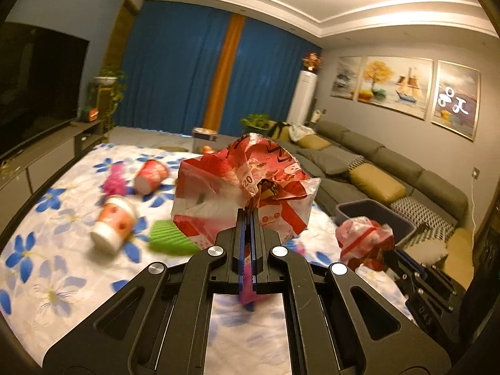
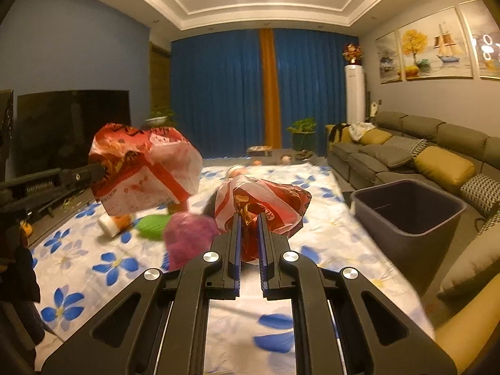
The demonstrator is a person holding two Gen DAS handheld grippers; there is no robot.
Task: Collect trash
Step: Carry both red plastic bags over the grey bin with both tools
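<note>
My left gripper (image 1: 248, 214) is shut on the knotted top of a red and white plastic bag (image 1: 237, 184), which hangs above the flowered sheet (image 1: 62, 268). From the right wrist view this gripper (image 2: 98, 168) and its bag (image 2: 143, 172) show at the left. My right gripper (image 2: 249, 218) is shut on a second crumpled red bag (image 2: 265, 203), seen too from the left wrist as the bag (image 1: 365, 240) at the right. A grey bin (image 2: 406, 212) stands open to the right of the sheet. Two paper cups (image 1: 115, 225) (image 1: 151, 176), a green ribbed piece (image 1: 168, 237) and pink wrappers (image 2: 187, 237) lie on the sheet.
A grey sofa (image 2: 406, 153) with yellow cushions runs along the right wall behind the bin. A dark TV (image 2: 72, 125) on a low cabinet stands at the left. Blue curtains (image 2: 225, 93) and potted plants (image 2: 301, 131) close the far end.
</note>
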